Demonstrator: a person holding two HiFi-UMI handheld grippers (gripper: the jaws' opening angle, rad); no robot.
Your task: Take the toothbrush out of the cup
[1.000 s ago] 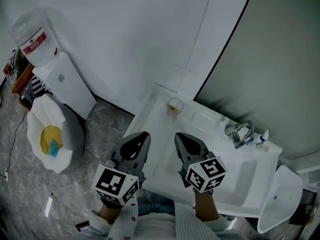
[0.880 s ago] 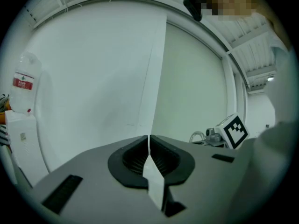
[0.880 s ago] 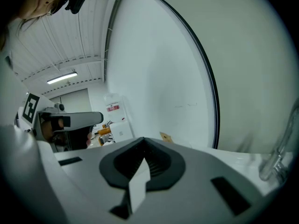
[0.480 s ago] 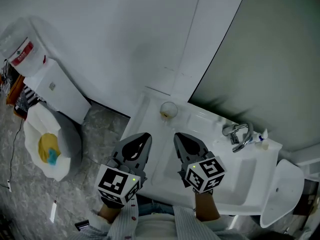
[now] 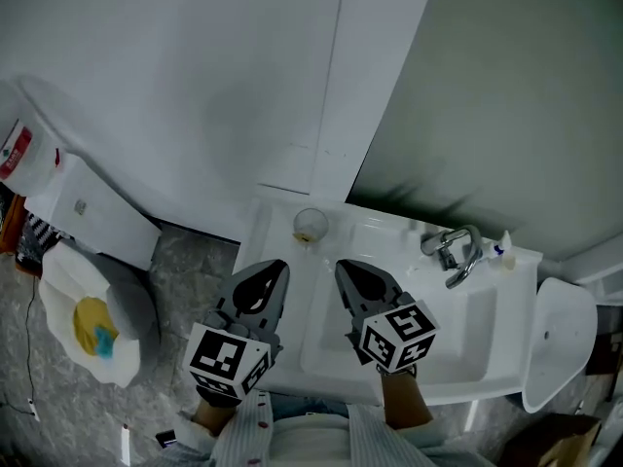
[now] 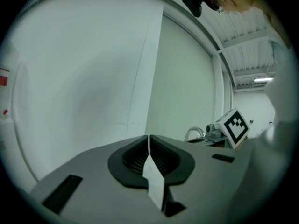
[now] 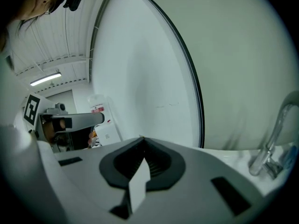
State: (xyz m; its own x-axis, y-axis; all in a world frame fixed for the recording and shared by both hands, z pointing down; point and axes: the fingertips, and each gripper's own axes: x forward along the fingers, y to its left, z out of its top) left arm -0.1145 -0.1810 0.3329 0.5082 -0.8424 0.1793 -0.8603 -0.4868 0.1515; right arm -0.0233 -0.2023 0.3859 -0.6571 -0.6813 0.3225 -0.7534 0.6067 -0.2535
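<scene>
Where the striped sleeves (image 5: 292, 444) meet the lower edge of the head view, two hands hold the tools side by side over the front rim of a white washbasin (image 5: 487, 382). Each carries a cube of black-and-white square markers, which bear patterns only, no letters. The left tongs (image 5: 276, 266) are pressed together with nothing between them, and their own view (image 6: 148, 140) shows the ribbed pads meeting in a thin line. The right tongs (image 5: 342, 265) are likewise closed and empty, as their own view (image 7: 141, 143) confirms. The two tips stand apart from each other and point toward the back of the basin.

Beyond the tips, on the basin's back left corner, stands the cup (image 5: 311, 225), upright and well clear of both tools. A yellowish patch (image 5: 308, 233) inside it may be the toothbrush, though it is too small to tell. Further right along the back ledge rises a chrome tap (image 5: 450, 252), with a small white bottle (image 5: 501, 250) just beside it.

To the right of the basin is a white toilet lid (image 5: 557, 343). To the left, on the grey mottled floor (image 5: 190, 280), sits a bin lined with a white bag (image 5: 92, 324) holding something yellow and blue. Behind it stands a white water dispenser (image 5: 88, 212), and its bottle (image 5: 19, 154) carries a red label whose print is too small to read.
</scene>
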